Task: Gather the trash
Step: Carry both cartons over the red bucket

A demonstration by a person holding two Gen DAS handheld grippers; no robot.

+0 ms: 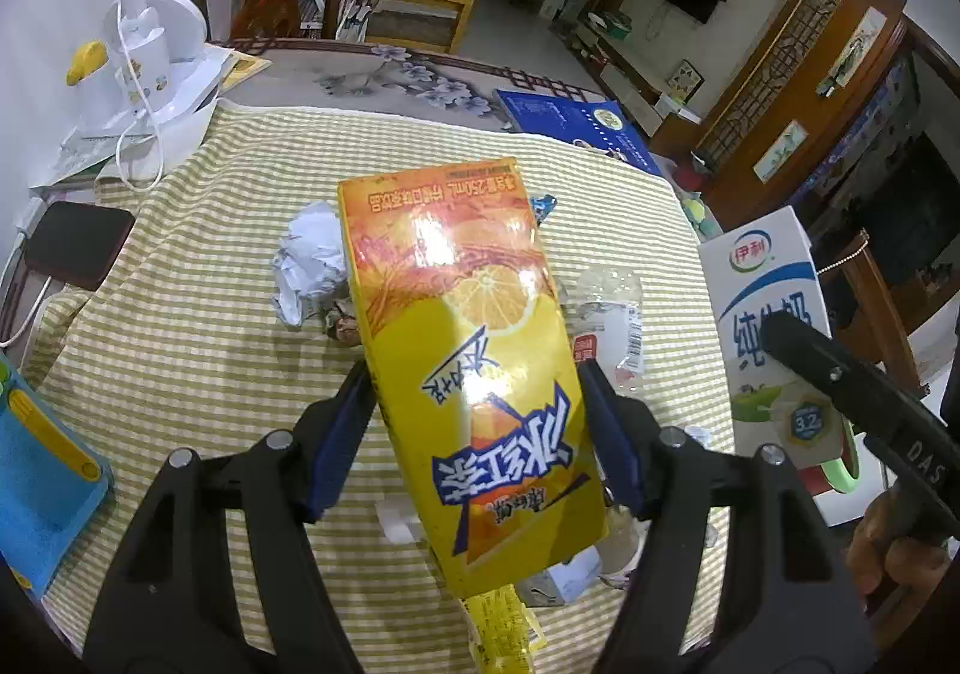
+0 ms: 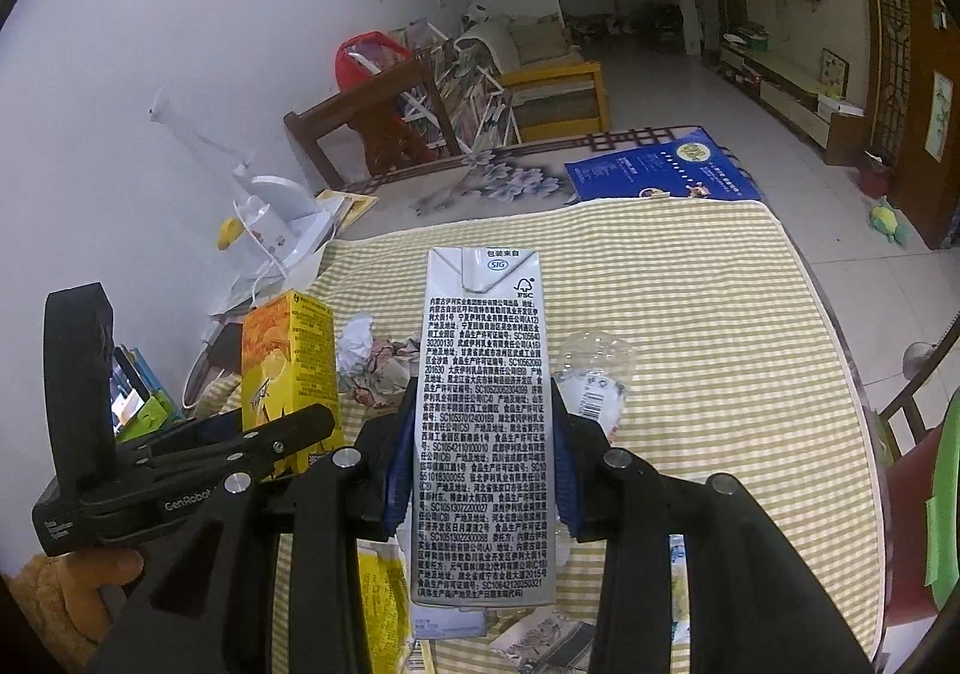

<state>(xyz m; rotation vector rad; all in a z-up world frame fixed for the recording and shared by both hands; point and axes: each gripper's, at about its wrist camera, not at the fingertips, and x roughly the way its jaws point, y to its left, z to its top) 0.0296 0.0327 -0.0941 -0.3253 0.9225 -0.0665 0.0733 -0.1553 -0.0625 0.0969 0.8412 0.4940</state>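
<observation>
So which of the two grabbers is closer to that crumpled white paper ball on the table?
Left. The left gripper, holding the yellow carton, is right beside the paper ball; the right gripper, holding the milk carton, is farther away.

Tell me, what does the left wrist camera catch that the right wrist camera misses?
Only the left wrist view shows the yellow tea carton's orange-slice front, clamped between the left gripper's fingers. Only the right wrist view shows the milk carton's grey small-print side, clamped in the right gripper. Both show the striped tablecloth, crumpled paper and clear plastic wrapper.
</observation>
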